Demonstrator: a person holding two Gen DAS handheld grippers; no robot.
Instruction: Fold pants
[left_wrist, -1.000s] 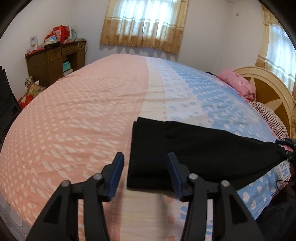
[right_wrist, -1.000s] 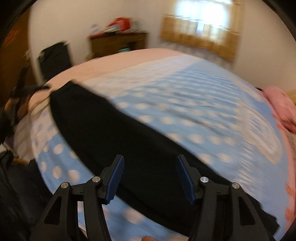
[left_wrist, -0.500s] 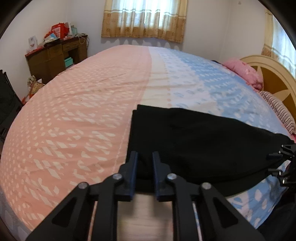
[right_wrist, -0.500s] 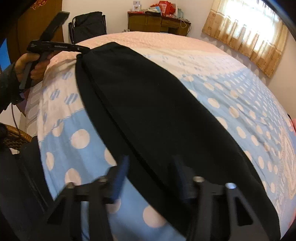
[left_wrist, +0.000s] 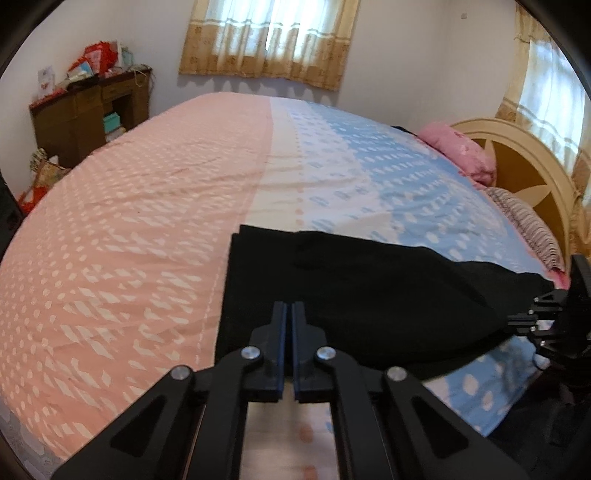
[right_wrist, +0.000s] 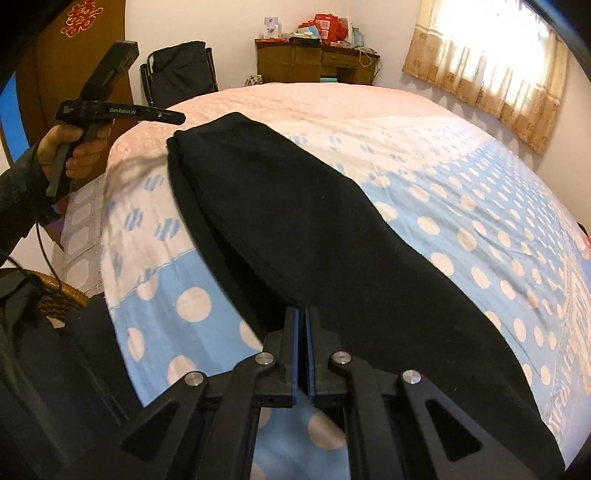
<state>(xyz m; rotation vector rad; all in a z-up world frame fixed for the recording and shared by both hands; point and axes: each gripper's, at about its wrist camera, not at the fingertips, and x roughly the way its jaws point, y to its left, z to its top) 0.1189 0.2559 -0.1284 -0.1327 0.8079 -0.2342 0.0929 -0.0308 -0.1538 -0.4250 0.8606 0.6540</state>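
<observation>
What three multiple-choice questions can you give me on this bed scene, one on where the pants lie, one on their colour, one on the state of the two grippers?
1. Where do the pants lie?
A. on the bedspread near its near edge
B. on the pink pillow
C. on the wooden desk

2. What colour are the pants?
A. blue
B. black
C. pink

3. How do the left gripper and right gripper stand?
A. both wide open
B. one open, one shut
C. both shut on the pants' near edge

Answers: 1 A, the dark cloth stretches across the spotted cover; 2 B, it is black throughout; 3 C, each pair of jaws is pinched together at the cloth's edge.
</observation>
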